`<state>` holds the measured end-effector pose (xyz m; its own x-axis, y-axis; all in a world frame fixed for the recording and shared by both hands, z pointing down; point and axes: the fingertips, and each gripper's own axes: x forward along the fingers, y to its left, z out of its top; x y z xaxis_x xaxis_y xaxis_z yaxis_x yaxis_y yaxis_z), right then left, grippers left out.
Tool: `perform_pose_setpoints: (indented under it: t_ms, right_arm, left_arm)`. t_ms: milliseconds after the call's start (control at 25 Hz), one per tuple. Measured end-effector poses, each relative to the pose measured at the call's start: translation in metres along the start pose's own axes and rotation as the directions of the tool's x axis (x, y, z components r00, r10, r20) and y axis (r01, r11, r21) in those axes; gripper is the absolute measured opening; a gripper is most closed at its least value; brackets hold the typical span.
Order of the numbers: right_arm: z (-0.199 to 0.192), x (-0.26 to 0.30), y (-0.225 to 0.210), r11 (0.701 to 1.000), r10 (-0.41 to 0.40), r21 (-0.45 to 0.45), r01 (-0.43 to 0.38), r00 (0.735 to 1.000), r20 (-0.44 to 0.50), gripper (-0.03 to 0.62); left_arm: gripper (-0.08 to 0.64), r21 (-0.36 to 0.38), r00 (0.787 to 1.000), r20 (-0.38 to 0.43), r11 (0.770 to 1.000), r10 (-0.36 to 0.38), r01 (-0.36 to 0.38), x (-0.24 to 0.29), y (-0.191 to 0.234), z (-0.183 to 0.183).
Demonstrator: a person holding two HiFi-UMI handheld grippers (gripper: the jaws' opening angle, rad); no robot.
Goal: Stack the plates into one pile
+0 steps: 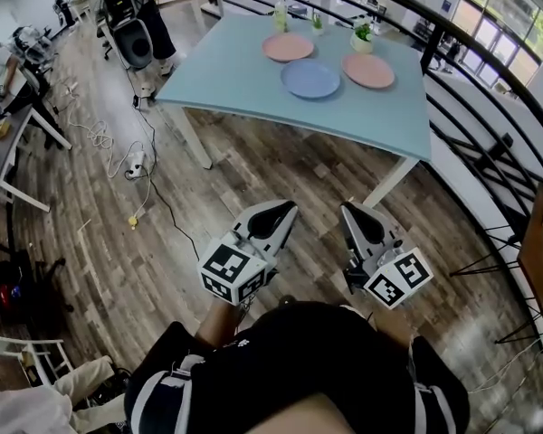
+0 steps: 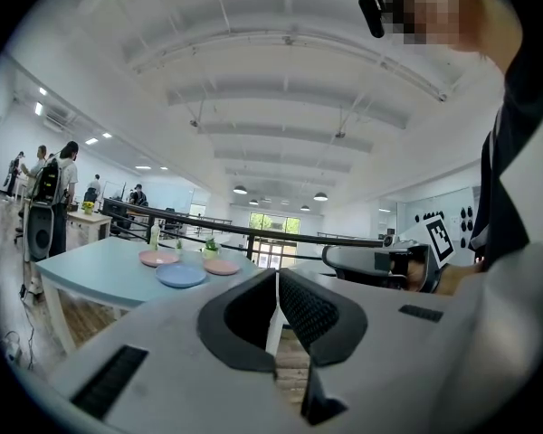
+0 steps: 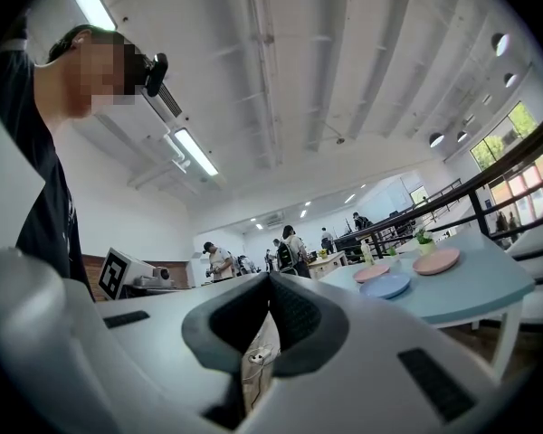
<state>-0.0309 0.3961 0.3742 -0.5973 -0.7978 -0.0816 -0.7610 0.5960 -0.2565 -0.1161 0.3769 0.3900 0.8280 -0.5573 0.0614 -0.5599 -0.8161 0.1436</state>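
Three plates lie apart on the light blue table (image 1: 244,80): a pink plate (image 1: 288,47) at the back, a blue plate (image 1: 310,79) in front of it, and a second pink plate (image 1: 368,70) to the right. My left gripper (image 1: 288,208) and right gripper (image 1: 347,208) are held side by side over the wooden floor, well short of the table, both shut and empty. The left gripper view has its shut gripper (image 2: 276,275) below the distant blue plate (image 2: 181,275). In the right gripper view the shut gripper (image 3: 270,278) sits left of the blue plate (image 3: 385,285).
A bottle (image 1: 280,14) and a small potted plant (image 1: 362,36) stand at the table's far edge. A black railing (image 1: 489,89) runs along the right side. Cables and a power strip (image 1: 134,163) lie on the floor at left. People and desks (image 1: 131,16) are beyond.
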Motion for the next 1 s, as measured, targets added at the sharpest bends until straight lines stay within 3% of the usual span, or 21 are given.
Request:
perform_pose_setpoints:
  t_ms: [520, 1000]
  right_arm:
    - [-0.010, 0.017, -0.004, 1.000, -0.010, 0.001, 0.010, 1.000, -0.029, 0.000]
    - [-0.011, 0.076, -0.041, 0.996, 0.084, 0.032, -0.083, 0.996, -0.041, 0.000]
  left_arm:
    - [0.020, -0.023, 1.000, 0.003, 0.999, 0.023, -0.023, -0.008, 0.022, -0.008]
    - [0.021, -0.023, 0.979, -0.021, 0.979, 0.203, -0.204, -0.005, 0.084, -0.007]
